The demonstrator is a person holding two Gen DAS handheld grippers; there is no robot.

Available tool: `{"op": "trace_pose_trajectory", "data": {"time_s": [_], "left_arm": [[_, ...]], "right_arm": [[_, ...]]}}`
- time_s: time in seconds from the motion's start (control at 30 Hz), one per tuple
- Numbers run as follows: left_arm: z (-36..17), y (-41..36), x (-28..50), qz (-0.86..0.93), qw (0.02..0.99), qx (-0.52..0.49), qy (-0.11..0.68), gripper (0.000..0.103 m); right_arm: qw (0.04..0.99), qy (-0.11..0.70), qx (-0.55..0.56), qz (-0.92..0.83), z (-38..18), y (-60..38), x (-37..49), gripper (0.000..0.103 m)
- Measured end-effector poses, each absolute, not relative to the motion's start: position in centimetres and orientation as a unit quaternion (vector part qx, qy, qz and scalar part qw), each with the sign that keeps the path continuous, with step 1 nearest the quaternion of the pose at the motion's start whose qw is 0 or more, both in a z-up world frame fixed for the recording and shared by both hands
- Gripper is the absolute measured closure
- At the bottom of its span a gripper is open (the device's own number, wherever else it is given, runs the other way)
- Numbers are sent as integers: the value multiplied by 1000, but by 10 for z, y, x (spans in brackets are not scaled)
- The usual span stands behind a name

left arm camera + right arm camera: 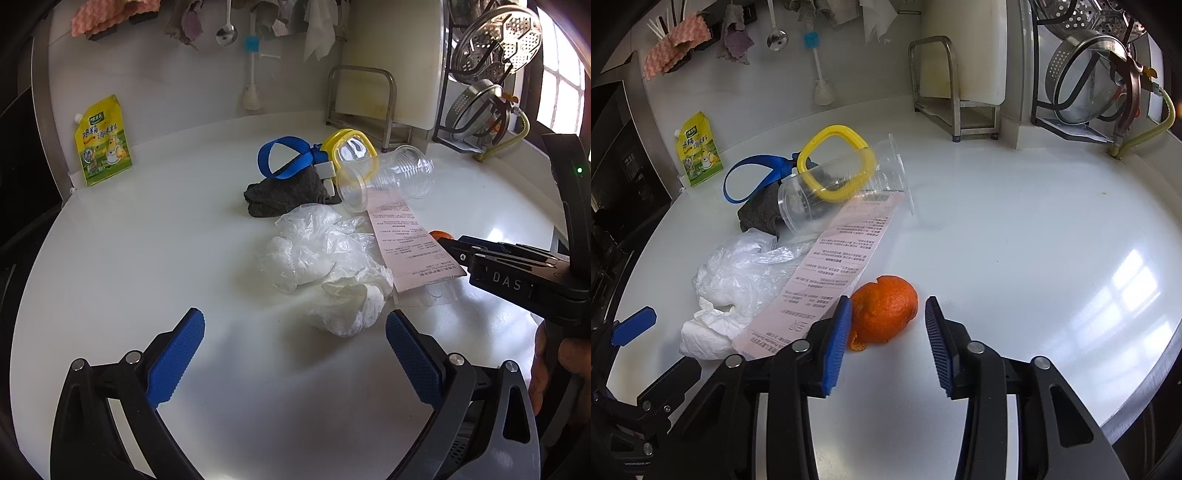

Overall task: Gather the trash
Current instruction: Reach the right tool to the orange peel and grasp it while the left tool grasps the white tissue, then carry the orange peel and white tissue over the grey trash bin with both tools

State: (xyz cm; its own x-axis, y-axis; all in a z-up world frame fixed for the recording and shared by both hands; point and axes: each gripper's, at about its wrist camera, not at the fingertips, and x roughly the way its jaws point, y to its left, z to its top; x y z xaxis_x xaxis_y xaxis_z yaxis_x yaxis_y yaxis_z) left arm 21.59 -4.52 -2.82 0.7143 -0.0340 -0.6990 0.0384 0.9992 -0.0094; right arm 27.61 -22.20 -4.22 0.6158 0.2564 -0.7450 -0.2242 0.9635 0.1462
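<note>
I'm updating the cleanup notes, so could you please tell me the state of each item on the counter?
Orange peel: on counter, between right tool pads, not yet pinched.
Plastic cup: tipped on its side.
Receipt: flat, partly over bag.
Plastic bag: crumpled.
Tissue: crumpled.
Left tool: open, empty.

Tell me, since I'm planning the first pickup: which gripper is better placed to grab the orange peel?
Right. The right gripper already has the orange peel between its jaws, one pad touching it. The left gripper faces the crumpled tissue instead.
</note>
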Motion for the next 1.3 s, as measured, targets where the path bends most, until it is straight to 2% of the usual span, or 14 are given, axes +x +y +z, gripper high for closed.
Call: {"op": "trace_pose_trajectory", "data": {"time_s": [0.17,0.27,0.7,0.8,0.87,1.0,1.03,1.07,1.17,1.3], "left_arm": [[-29,-45,219,-18,925,-6,380,6],[-30,-45,219,-19,924,-8,382,6],[-30,-53,228,-2,925,-8,381,6],[-31,-55,231,-1,925,-9,380,9],[-30,-58,230,-4,926,-4,377,30],[-34,-61,229,-18,921,-1,389,57],[-35,-61,227,-21,921,-5,389,69],[-34,-60,226,-25,921,-9,389,75],[-32,-58,223,-30,922,-10,385,87],[-27,-56,215,-29,926,-2,376,90]], "right_arm": [[899,413,39,141,-40,-228,270,84],[902,407,48,137,-37,-233,265,86],[907,395,87,121,-31,-261,257,88],[907,395,90,120,-31,-262,257,88],[907,395,91,118,-31,-262,258,88],[907,394,91,117,-31,-262,257,88],[907,394,91,117,-31,-261,257,88],[907,394,91,117,-31,-261,257,88],[908,394,90,115,-32,-261,255,88],[910,390,89,106,-32,-263,247,88]]}}
